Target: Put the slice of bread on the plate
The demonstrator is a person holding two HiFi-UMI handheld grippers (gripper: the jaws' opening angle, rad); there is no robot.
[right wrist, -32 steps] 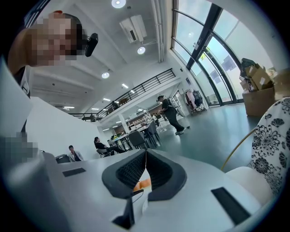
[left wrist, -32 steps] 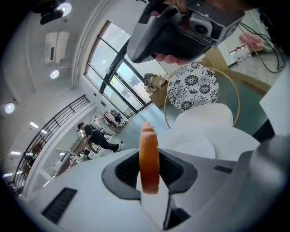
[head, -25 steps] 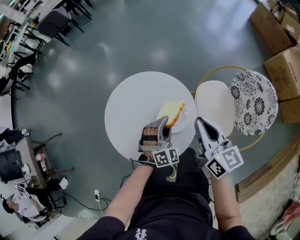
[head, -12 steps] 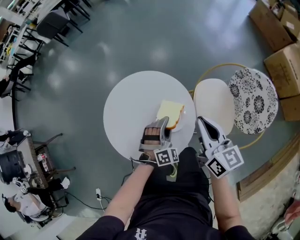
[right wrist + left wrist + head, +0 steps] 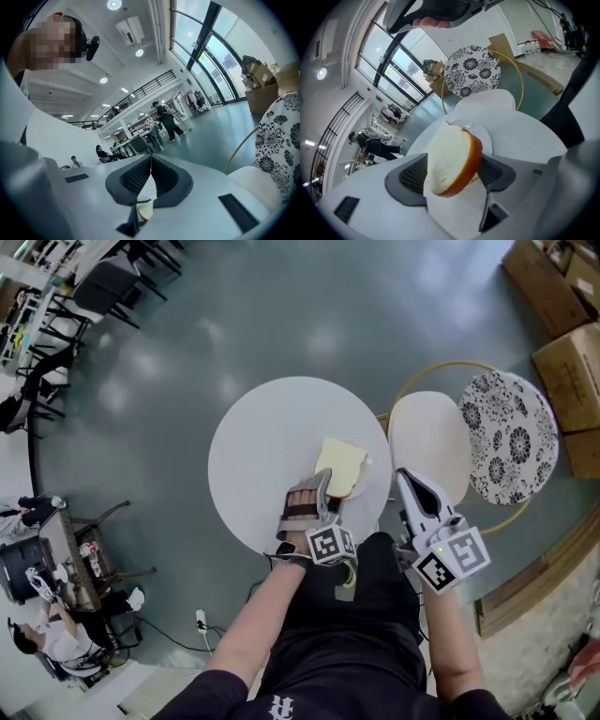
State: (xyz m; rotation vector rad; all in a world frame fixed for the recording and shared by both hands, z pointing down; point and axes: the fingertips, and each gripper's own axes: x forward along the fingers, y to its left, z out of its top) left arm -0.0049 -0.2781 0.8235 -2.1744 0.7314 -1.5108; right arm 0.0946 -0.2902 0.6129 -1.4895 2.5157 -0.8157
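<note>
Left gripper [image 5: 321, 482]: jaws have just been opening and now stand wide apart, with the bread [image 5: 452, 159] between them. Its near end sits in the gap between my pads [image 5: 408, 174], white face toward the left pad, orange-brown crust toward the right one. The crust looks very close to the right pad; can't tell whether it touches. Not pinching it as far as I can see. The bread's far end reaches out ahead of my tips over the plate [image 5: 486, 137], and from the head view the slice lies on the plate just ahead of the left jaws, a bit tilted. The plate sits on the round white table [image 5: 262, 446], on the table's near right part, straight off the left gripper's nose. The left gripper points down at it. Right gripper [image 5: 403, 477]: jaws pressed together, pads meeting at the tips, nothing between them. It hangs off the table edge, well to the right of the left gripper, roughly level. The cream seat [image 5: 428, 442] is just ahead of its tips, and the patterned stool [image 5: 508, 439] is further out to its right.
</note>
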